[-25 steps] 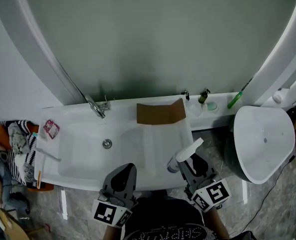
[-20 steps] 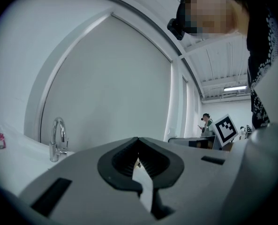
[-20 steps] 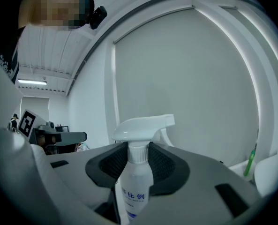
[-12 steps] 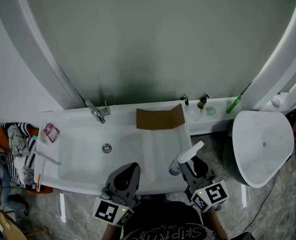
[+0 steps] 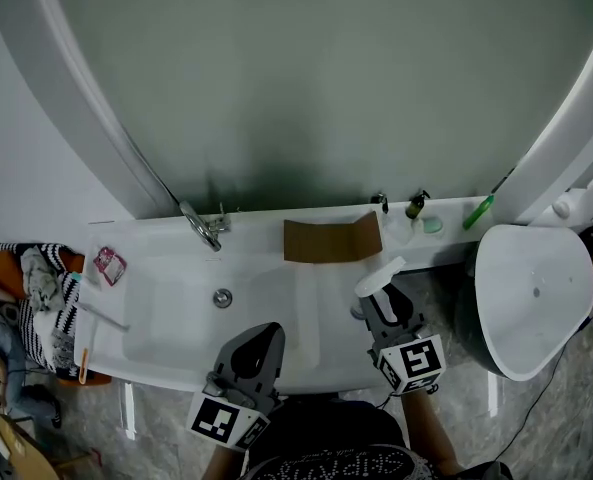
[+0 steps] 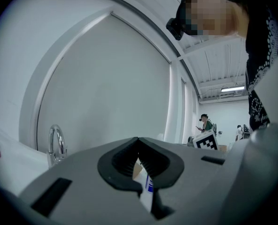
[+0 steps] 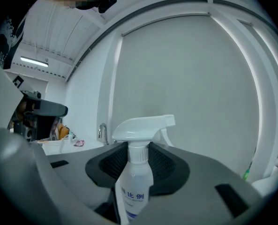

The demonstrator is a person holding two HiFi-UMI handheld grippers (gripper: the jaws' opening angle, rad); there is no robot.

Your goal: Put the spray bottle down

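The spray bottle (image 5: 379, 279) is clear with a white trigger head and blue print on its label. It stands upright between the jaws of my right gripper (image 5: 380, 308), which is shut on its body over the right end of the white sink counter (image 5: 176, 268). In the right gripper view the bottle (image 7: 135, 186) fills the gap of the right gripper (image 7: 138, 150), its trigger nozzle pointing right. My left gripper (image 5: 260, 343) hangs at the counter's front edge, shut with nothing in it. In its own view the left gripper (image 6: 139, 142) has its pads meeting at the tips.
A chrome faucet (image 5: 206, 228) and a drain (image 5: 222, 297) mark the basin at left. A brown cardboard piece (image 5: 331, 240) lies at the back of the counter. Small bottles (image 5: 416, 205) and a green toothbrush (image 5: 479, 211) sit at the back right. A white toilet bowl (image 5: 531, 298) stands to the right.
My right gripper has carried the bottle away from me, closer to the brown cardboard. The left gripper has stayed about where it was.
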